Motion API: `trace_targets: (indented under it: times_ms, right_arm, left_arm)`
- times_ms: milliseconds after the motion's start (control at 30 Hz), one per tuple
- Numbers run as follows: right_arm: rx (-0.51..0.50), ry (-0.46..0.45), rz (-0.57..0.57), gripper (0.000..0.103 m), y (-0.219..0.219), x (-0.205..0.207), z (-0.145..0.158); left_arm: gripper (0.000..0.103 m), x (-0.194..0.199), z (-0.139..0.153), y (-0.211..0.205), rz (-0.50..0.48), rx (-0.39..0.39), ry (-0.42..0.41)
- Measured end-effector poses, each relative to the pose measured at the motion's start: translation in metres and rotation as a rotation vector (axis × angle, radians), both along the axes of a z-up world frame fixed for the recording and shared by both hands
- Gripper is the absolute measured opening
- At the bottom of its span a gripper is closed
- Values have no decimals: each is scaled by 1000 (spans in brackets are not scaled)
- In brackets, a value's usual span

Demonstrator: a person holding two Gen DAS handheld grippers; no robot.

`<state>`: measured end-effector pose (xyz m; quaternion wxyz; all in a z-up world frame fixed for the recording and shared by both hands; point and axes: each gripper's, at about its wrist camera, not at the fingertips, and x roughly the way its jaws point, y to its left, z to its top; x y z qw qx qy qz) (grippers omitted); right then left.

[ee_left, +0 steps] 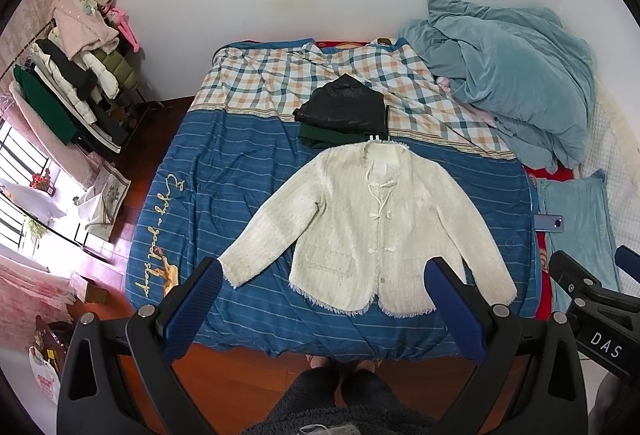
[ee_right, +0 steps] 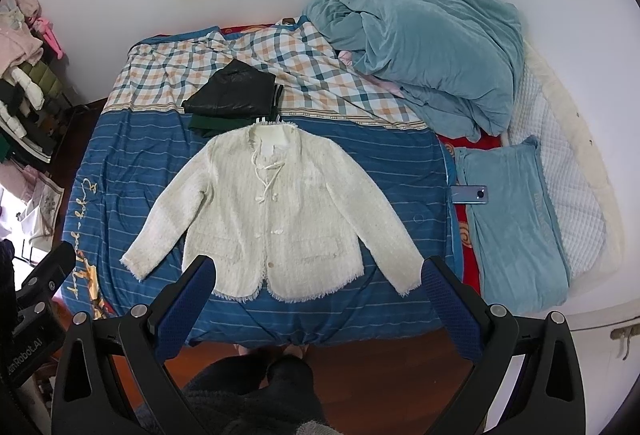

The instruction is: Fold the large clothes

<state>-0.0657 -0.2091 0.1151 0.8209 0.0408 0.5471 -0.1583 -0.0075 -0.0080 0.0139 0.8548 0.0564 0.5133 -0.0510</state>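
cream jacket (ee_left: 372,223) | blue white-striped bedspread (ee_left: 224,171), checked orange-teal toward the far edge | black and dark green folded clothes (ee_left: 344,111) | pale blue duvet (ee_left: 516,75)

Green garment (ee_left: 320,133) mostly under black jacket (ee_left: 344,103)

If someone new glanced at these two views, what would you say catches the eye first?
A cream jacket lies spread flat, sleeves out, on the blue striped bedspread, near the bed's foot. Just beyond its collar sits a folded dark pile, and a rumpled teal duvet is heaped at the far right. Both sets of jaws stand open above the near edge, holding nothing.
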Motion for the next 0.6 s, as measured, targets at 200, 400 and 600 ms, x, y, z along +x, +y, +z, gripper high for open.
trace_targets:
  times_ms: [200,400,600]
  right_arm:
    - [-3,-1,3,103,2,-2,0]
    - [-3,-5,7,103,3,-3,1]
    - [-2,-7,8,103,5,-5,2]
  left_arm:
    - [103,0,1,-1,-3,1,1]
    - [103,-2,1,-1,-2,0,-3]
    - [103,-3,2,-2,-2,1,-6]
